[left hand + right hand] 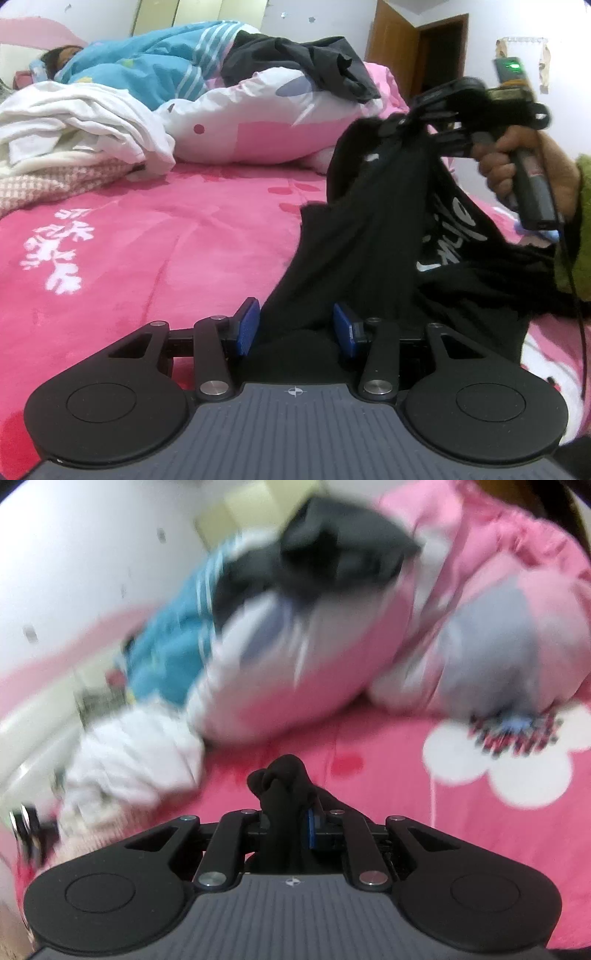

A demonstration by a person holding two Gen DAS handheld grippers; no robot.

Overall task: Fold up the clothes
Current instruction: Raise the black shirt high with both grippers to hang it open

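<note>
- Both my grippers are on the same black shirt (pixel 373 236), which hangs bunched above the pink bedspread (pixel 155 236) instead of lying flat on it.
- My right gripper (pixel 286 821) has its fingers pinched tight on a wad of the black cloth; a knotted-looking lump sticks out past the tips. In the left view it's up on the right side, lifting the cloth, with the hand (pixel 513 166) wrapped round the handle.
- My left gripper (pixel 295 328) has the blue pads (pixel 247 325) partly spread with cloth filling the gap between them. Whether they actually press the cloth I can't tell.
- Risk one: if that left hold is loose, any pull from the right will drag the cloth straight out and the shirt swings from one corner.
- Risk two: the right side has grabbed a thick bunch, not a clean edge, so I'm probably holding several layers. Spreading it out like that would give a twisted, lopsided fold.
- Risk three: the right view is heavily smeared, so I can't judge where the hem sits.
- The white print (pixel 443 240) faces my left camera, and I can't tell front from back yet.
- Far side has a pillow (pixel 258 122), a white pile (pixel 85 118) and dark clothes (pixel 314 66); swinging the shirt that way could snag them.
</note>
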